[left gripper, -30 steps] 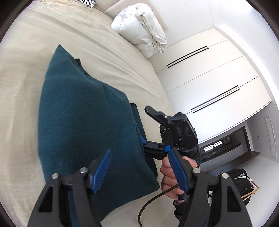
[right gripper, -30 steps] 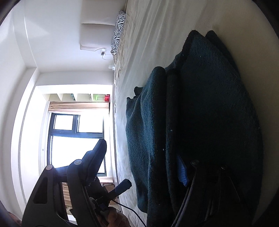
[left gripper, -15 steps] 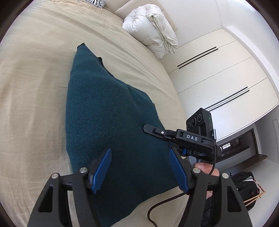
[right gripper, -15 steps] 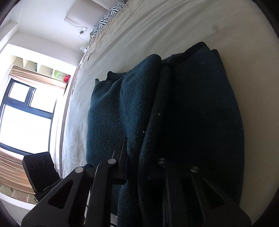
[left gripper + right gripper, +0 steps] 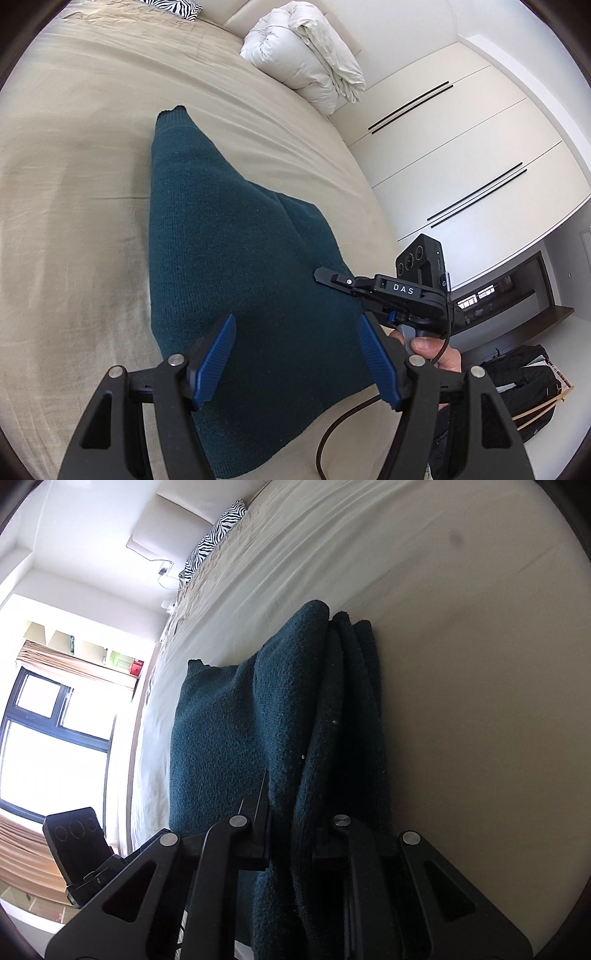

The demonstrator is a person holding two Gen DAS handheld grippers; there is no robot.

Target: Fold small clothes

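The dark green sweater (image 5: 236, 280) lies folded on the bed (image 5: 74, 177). The right hand-held gripper (image 5: 291, 834) pinches its stacked near edge tight. The left hand-held gripper (image 5: 295, 354) hangs wide above it, holding nothing. If the pinch slips, the layers could flop apart.

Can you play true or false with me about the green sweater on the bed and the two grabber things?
1. The right gripper is pinching the teal sweater. True.
2. The left gripper is squeezing the sweater too. False: its jaws are wide open above it.
3. The sweater lies on a beige bed. True.
4. A red pillow sits at the bed's head. False: it is a zebra-striped pillow.
5. A white duvet is bundled on the bed. True.
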